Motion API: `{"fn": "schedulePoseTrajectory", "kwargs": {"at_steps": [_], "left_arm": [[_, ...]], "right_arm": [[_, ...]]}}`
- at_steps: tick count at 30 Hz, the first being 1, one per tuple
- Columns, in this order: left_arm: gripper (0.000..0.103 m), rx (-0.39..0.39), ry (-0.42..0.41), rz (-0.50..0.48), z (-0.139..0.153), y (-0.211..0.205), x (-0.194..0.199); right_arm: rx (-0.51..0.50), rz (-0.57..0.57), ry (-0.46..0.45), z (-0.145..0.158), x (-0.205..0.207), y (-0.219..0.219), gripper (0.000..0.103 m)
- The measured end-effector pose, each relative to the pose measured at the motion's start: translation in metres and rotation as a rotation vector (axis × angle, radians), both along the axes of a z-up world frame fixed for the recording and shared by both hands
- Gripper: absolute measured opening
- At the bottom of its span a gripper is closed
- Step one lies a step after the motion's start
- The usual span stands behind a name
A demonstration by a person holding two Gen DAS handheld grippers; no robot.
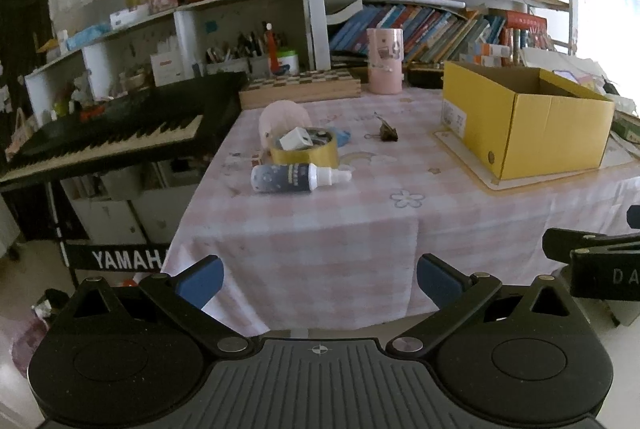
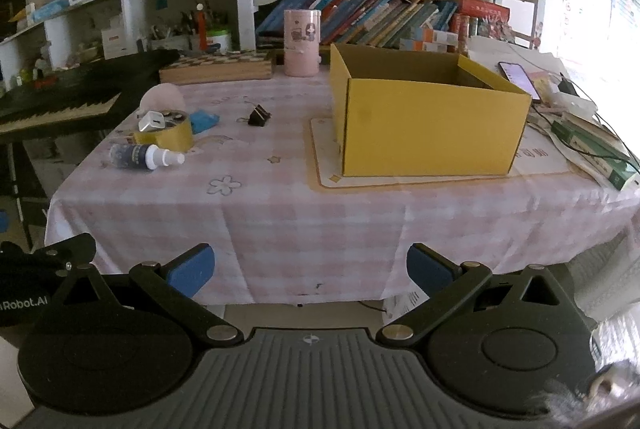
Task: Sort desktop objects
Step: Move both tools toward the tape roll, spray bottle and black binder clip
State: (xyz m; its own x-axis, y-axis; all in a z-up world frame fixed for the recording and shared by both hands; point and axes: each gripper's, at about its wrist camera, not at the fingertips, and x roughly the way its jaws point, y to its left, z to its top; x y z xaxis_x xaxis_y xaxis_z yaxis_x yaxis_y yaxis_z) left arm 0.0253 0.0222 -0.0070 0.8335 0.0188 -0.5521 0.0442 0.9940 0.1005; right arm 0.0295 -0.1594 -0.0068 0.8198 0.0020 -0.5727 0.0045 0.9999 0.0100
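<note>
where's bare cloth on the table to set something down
Free: the front strip of tablecloth from the spray bottle across to the yellow box, and the lane between binder clip and box. Crowded: the left cluster around the tape roll, and right of the box.

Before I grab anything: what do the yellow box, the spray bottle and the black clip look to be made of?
Yellow box: cardboard by the look, matte, with folded corners and open flaps.
Spray bottle: probably plastic, a dark translucent body with a smooth white nozzle cap.
Black clip: looks like a metal binder clip with thin wire handles; too small to be sure.
</note>
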Motion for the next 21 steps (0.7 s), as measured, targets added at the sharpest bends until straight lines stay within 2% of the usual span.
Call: {"fn": "schedulePoseTrajectory", "kwargs": {"at_steps": [21], "left_arm": [[0.103,0.005,0.005,0.084,0.005,0.012,0.011]], "right_arm": [[0.007,0.098,0.007,0.004,0.023,0.015,0.103]]}}
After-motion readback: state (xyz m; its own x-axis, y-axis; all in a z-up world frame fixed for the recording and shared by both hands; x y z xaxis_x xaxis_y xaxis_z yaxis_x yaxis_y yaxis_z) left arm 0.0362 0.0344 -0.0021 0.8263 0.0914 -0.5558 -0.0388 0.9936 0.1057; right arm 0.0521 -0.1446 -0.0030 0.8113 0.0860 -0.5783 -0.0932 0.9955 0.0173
